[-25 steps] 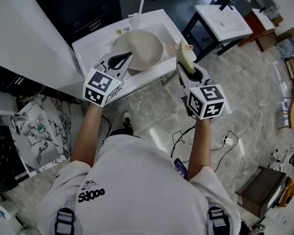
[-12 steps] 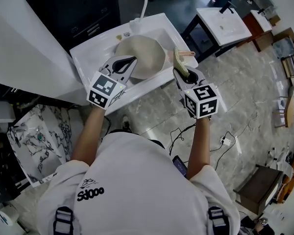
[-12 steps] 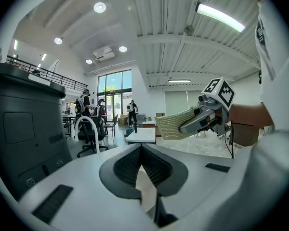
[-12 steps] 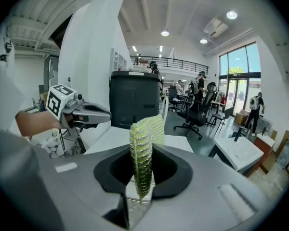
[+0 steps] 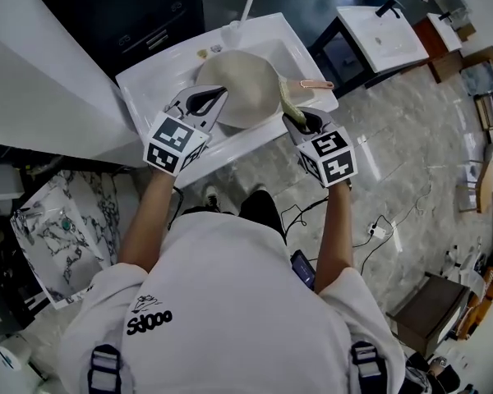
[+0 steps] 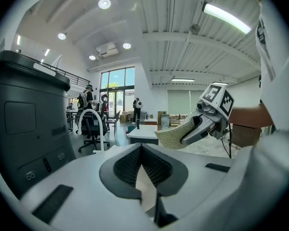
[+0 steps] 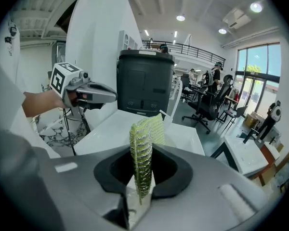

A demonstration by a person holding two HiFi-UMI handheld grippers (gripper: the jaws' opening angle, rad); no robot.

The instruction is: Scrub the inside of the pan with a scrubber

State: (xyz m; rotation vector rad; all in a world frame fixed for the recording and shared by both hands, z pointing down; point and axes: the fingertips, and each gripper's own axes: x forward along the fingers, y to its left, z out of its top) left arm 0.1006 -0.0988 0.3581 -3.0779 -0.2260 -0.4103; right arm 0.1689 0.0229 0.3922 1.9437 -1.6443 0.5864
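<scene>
Holding pan (image 5: 238, 87): white sink (image 5: 145, 84) on marble floor (image 5: 411, 138); at sink's front, right gripper (image 5: 298, 118) pinches scrubber (image 5: 286, 101), left gripper (image 5: 205, 98) jaws pressed together.

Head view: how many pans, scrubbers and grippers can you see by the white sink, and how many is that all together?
pan: 1
scrubber: 1
grippers: 2 (left gripper, right gripper)
Total: 4
</scene>
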